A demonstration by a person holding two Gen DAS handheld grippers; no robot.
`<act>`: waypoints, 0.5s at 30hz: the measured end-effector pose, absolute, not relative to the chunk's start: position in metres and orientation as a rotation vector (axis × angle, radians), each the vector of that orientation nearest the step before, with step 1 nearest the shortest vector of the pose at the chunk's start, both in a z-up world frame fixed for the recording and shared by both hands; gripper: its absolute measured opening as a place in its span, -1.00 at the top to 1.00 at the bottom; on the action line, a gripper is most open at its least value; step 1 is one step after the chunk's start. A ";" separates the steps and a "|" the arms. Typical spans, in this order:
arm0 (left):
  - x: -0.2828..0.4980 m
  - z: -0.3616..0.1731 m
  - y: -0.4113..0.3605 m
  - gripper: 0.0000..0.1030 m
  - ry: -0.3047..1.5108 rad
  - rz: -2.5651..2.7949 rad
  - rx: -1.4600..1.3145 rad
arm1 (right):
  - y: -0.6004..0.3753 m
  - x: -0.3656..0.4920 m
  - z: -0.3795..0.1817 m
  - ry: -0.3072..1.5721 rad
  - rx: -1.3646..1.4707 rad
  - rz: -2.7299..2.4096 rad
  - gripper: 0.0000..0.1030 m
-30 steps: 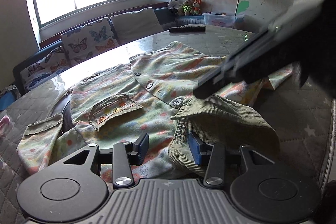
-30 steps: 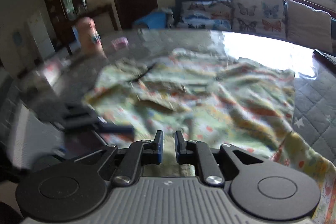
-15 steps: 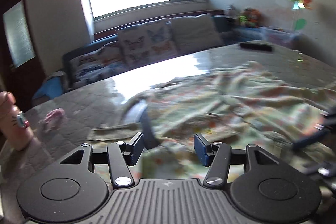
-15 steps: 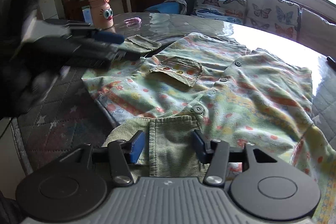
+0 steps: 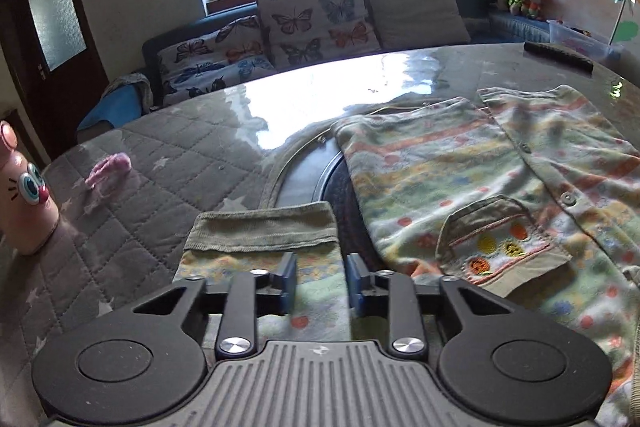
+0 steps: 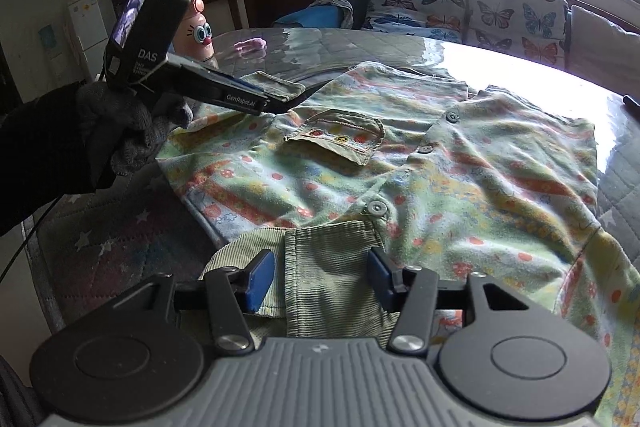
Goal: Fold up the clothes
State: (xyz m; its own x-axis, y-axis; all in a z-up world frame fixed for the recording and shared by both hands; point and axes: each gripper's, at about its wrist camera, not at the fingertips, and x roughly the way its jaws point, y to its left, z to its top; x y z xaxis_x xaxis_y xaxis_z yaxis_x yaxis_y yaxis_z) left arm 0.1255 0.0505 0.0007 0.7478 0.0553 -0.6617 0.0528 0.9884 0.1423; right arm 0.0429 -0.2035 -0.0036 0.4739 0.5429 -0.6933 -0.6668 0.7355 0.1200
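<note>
Left claw (image 5: 319, 281) is closing over the patterned sleeve (image 5: 264, 259) with its corduroy cuff (image 5: 262, 231), whether the pads already press the fabric is hard to tell, whereas a second ago it sat over the shirt's hem. Right claw (image 6: 320, 279) stands spread over the corduroy collar (image 6: 328, 267), which is cut off beneath it, where a second ago it was nearly pressed together. One floral shirt (image 6: 400, 167) lies flat on the counter (image 5: 168, 163) with three buttons and one chest pocket (image 6: 340, 137) showing, its far sleeve hard to make out.
</note>
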 end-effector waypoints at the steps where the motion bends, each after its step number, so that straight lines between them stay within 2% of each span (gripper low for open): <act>1: 0.125 0.000 0.053 0.59 0.729 0.003 0.147 | -0.204 0.043 -0.003 0.780 -0.174 0.745 -0.03; 2: 0.124 0.001 0.055 0.77 0.729 0.010 0.145 | -0.204 0.043 -0.004 0.780 -0.174 0.744 -0.03; 5: 0.116 0.007 0.062 0.91 0.700 0.029 0.124 | -0.203 0.043 -0.004 0.780 -0.175 0.743 -0.03; 15: 0.039 0.037 0.124 0.97 0.551 0.270 -0.078 | -0.202 0.042 -0.005 0.777 -0.179 0.730 -0.03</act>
State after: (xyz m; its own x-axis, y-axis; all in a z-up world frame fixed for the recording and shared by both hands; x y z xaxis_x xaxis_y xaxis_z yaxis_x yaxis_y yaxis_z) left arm 0.0385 0.1244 0.0369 0.8176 0.2319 -0.5270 -0.2736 0.9619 -0.0012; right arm 0.0417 -0.2018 -0.0046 0.4848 0.5332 -0.6933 -0.6590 0.7439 0.1114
